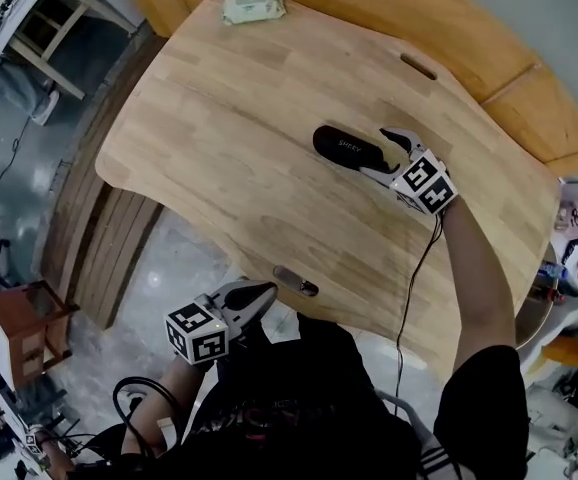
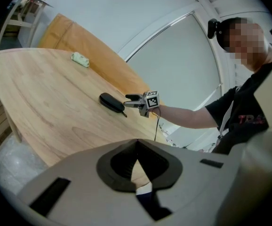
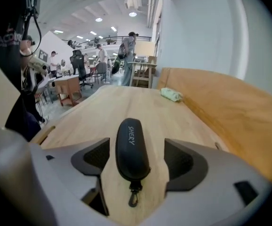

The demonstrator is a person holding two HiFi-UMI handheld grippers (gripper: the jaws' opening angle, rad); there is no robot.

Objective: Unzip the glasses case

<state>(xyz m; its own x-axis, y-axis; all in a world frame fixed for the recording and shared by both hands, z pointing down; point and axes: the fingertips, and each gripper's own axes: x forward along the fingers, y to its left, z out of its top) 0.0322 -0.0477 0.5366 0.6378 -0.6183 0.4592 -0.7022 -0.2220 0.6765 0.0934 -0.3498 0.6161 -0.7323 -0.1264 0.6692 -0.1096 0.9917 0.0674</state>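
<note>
Pre-grasp: my R hand-held gripper point(image 3: 133, 161) apart astride glasses case point(image 3: 130, 145), unclamped; L hand-held gripper point(image 2: 137, 157) together, empty. Next: pinch near-end tab point(image 3: 134, 197), prob. zip pull.

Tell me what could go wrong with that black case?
1. The right gripper is open around the case, not gripping. Nothing pins it, so tugging at the small clip may just slide it across the table.
2. The left gripper, shut, is far off and can't steady it.
</note>
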